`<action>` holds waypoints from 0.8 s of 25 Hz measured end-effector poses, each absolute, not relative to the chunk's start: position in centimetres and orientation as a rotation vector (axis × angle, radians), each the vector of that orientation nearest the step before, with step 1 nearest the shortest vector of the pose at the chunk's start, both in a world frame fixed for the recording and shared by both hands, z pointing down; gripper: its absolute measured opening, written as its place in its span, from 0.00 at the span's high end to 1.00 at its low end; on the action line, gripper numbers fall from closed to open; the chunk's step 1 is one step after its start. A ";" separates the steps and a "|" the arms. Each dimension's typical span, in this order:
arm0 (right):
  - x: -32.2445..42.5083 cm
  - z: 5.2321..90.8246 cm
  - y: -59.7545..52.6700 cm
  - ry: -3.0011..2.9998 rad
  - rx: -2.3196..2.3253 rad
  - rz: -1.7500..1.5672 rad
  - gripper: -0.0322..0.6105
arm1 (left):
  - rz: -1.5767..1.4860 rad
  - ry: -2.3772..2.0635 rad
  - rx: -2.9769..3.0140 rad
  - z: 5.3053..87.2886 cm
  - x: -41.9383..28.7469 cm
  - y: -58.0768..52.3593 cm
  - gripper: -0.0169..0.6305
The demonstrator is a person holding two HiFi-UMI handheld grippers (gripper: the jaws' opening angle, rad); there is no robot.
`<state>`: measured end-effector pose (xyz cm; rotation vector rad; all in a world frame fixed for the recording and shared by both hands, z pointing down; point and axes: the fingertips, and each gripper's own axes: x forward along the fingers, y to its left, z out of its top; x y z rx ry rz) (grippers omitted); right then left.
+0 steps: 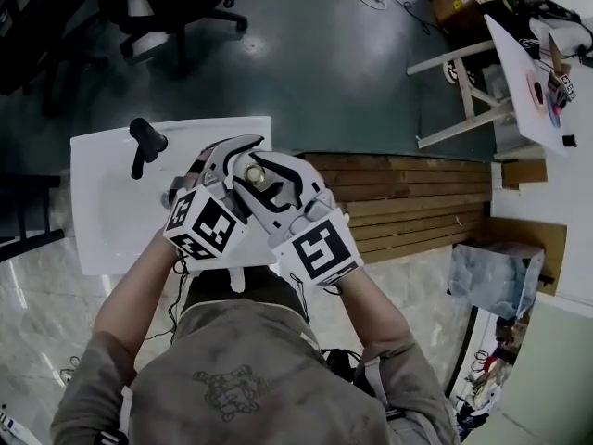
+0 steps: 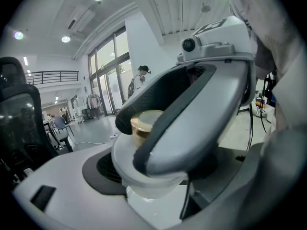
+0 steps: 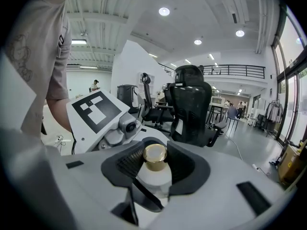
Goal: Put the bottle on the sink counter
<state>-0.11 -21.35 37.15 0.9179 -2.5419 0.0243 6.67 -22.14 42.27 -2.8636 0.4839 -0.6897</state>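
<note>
Dark floor (image 1: 315, 72) is filling the top of the head view, with an office chair (image 1: 167, 7) at top left and a white table (image 1: 514, 82) at right. White sink counter (image 1: 111, 202) is sitting left of centre, black faucet (image 1: 145, 142) sticking up near its far edge. A wooden slat platform (image 1: 408, 202) is butting against the counter's right side.

The person is standing at the counter's near edge, both forearms coming in to meet in front of the chest.

Left gripper (image 1: 232, 160) and right gripper (image 1: 278, 185) are pressing in together from opposite sides, marker cubes facing up, jaws interlocking around one object.

That object is the bottle (image 1: 254, 173): white body, gold cap (image 3: 155, 157). It's sitting roughly upright, cap toward the head camera, showing over the counter's near right corner. Can't tell from these views whether its base is touching anything.

Right gripper: jaws standing wide but clamping the bottle (image 3: 154, 176), black pads hugging both sides of its shoulder.

Left gripper: also gripping the bottle (image 2: 144, 188). Its left pad is bearing on the white body, and one of the right gripper's jaws is crossing in front, covering most of the far side.
</note>
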 end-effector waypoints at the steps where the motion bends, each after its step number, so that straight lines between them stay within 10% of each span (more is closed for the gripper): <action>1: 0.1 37.6 -21.7 -2.542 0.911 0.031 0.72 | -0.692 0.487 -2.870 42.7 6.8 -22.5 0.47; 20: 1.1 46.1 -27.4 -2.542 0.868 0.127 0.72 | -0.750 0.510 -2.928 51.3 7.7 -27.9 0.47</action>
